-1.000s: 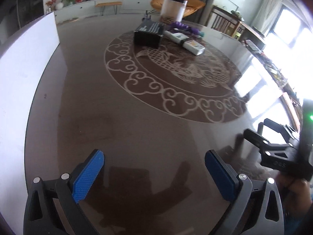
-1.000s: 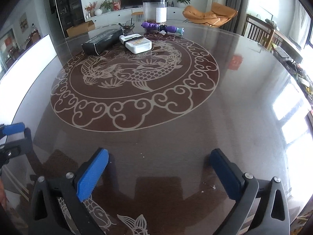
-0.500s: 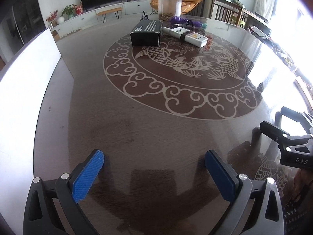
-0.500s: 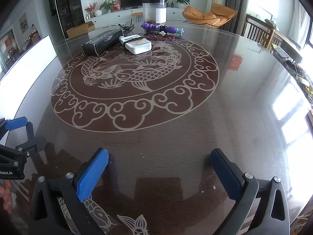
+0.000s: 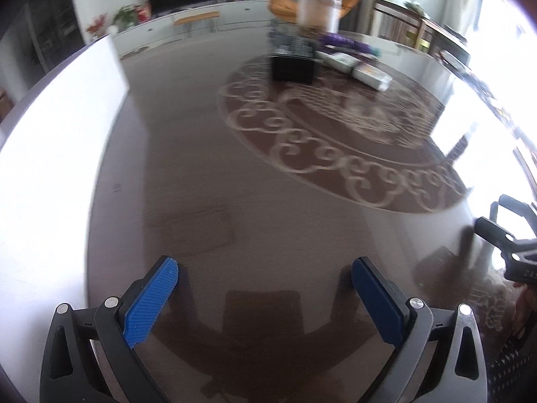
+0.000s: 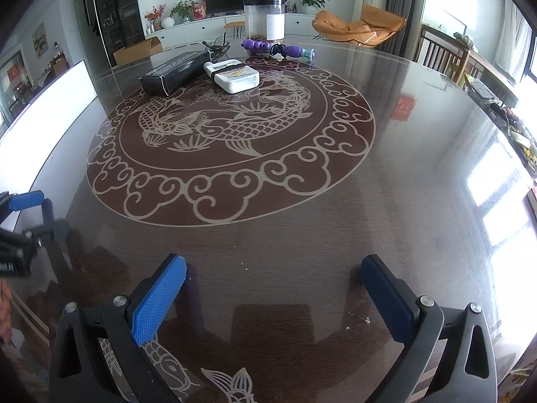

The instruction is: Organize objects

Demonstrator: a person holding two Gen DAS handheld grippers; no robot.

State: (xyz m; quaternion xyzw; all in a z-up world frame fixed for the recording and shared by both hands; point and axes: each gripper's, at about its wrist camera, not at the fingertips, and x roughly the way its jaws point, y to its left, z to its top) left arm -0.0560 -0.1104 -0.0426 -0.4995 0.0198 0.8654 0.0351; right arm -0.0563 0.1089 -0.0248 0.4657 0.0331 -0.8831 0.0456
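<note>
On the far side of the round dark table [image 6: 402, 201] lie a long black box [image 6: 176, 72], a white flat bottle [image 6: 235, 77], a purple toy with a teal end [image 6: 278, 48] and a clear jar [image 6: 265, 18]. The black box [image 5: 293, 62], the white bottle [image 5: 355, 69] and the jar [image 5: 317, 10] show blurred in the left wrist view. My left gripper [image 5: 265, 282] is open and empty over the near table edge. My right gripper [image 6: 273, 278] is open and empty over the near table. Each gripper shows at the edge of the other's view.
A white board [image 6: 43, 117] stands along the table's left edge. The table [image 5: 201, 168] bears a carved fish medallion [image 6: 228, 127]. Wooden chairs [image 6: 443, 53] stand at the far right. An orange armchair [image 6: 359, 27] and a TV cabinet sit beyond the table.
The left gripper has swung left, so the objects have shifted right in its view and it is blurred. The right gripper has barely moved. Both stay open.
</note>
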